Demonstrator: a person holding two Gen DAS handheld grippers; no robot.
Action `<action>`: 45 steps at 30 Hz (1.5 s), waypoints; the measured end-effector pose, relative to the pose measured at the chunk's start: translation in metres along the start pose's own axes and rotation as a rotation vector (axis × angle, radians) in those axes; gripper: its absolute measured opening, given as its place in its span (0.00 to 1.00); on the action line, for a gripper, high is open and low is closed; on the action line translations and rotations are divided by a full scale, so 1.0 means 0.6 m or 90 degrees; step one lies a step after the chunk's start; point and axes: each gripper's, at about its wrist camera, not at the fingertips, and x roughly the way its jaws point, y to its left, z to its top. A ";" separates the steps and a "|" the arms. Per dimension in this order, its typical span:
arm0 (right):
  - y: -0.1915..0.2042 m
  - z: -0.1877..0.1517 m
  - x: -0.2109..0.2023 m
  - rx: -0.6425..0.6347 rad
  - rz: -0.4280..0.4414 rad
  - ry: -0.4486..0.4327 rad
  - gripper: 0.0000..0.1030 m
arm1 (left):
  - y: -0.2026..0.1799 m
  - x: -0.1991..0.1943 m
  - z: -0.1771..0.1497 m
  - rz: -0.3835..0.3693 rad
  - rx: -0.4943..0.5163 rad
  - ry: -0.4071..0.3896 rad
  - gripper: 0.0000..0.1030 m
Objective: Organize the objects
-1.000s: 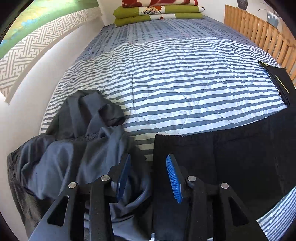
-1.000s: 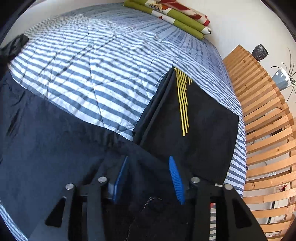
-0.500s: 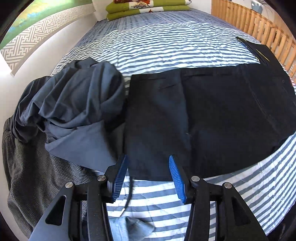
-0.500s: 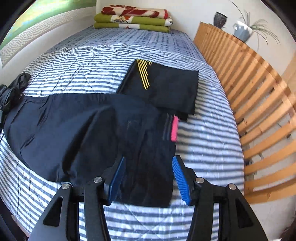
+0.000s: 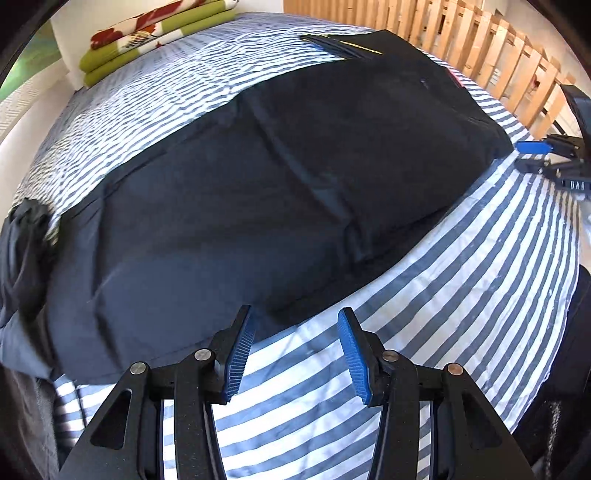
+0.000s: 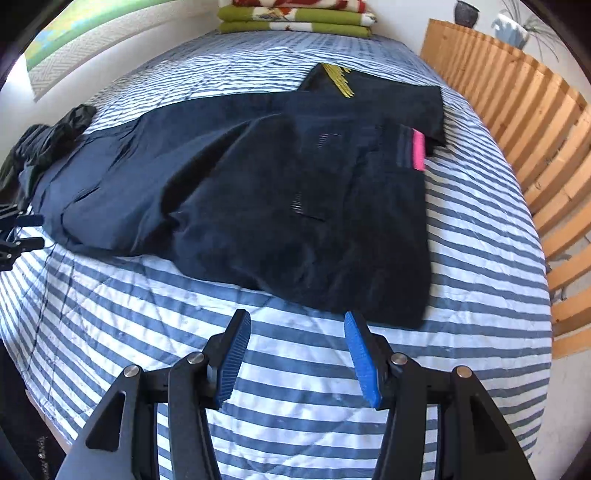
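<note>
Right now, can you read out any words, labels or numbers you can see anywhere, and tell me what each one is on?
"DAS": white letters on the black body of the right tongs, seen at the edge of the left camera view; the rest is cut off, so the reading is uncertain.
Pink tag on the dark trousers: no text can be read.
Yellow stripes on the black garment: a pattern, not lettering.
Nothing else is legible.

A blue-and-white striped quilt [image 6: 295, 369] is spread over the bed, and folded green, red and white blankets [image 6: 295, 16] are stacked at its far end against the wall. A slatted wooden rail [image 6: 517, 122] runs along one side, with a dark vase [image 6: 466, 13] and a potted plant [image 6: 515, 27] seen beyond it. A patterned wall hanging [image 6: 85, 40] is seen on the opposite wall.
</note>
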 end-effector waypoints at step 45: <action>0.104 0.173 0.043 0.010 0.235 0.011 0.06 | -0.062 0.088 0.161 -0.149 -0.021 -0.068 0.50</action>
